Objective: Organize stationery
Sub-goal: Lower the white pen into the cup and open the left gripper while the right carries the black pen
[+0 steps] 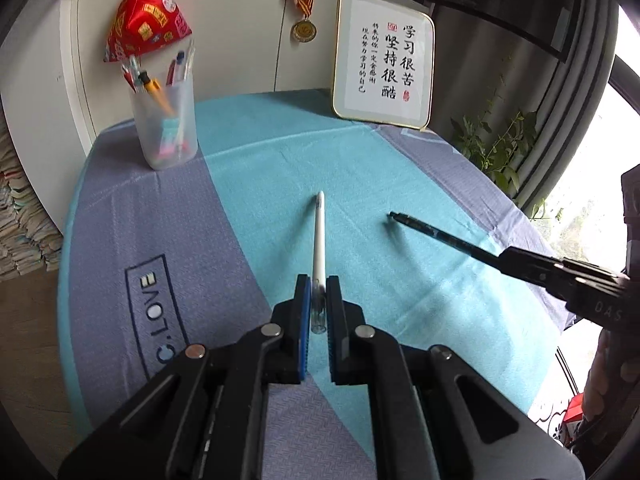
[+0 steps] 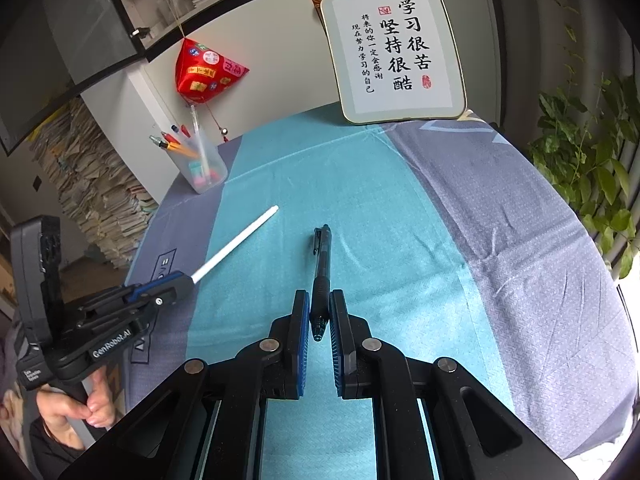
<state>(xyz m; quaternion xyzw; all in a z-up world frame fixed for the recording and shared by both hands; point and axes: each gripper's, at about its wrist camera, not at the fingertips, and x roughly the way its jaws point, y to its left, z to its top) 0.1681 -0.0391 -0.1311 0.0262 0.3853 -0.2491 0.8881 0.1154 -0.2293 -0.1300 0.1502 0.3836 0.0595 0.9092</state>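
My left gripper [image 1: 318, 284] is shut on a white pen [image 1: 319, 236] near its clear end, and the pen points away over the cloth. The same white pen [image 2: 236, 242] sticks out of the left gripper [image 2: 188, 280] at the left of the right wrist view. My right gripper [image 2: 320, 298] is shut on a black pen [image 2: 322, 264] near its tip, clip end pointing forward. The black pen [image 1: 440, 236] and right gripper [image 1: 516, 264] come in from the right of the left wrist view. A frosted pen cup [image 1: 166, 128] with several pens stands at the far left of the table.
A blue and grey cloth [image 1: 280, 152] covers the table. A framed calligraphy card [image 1: 384, 64] leans on the wall at the back. A red pyramid ornament [image 1: 146, 24] hangs above the cup. Green plants [image 2: 588, 152] stand off the right edge. A hand [image 2: 76, 404] holds the left gripper's handle.
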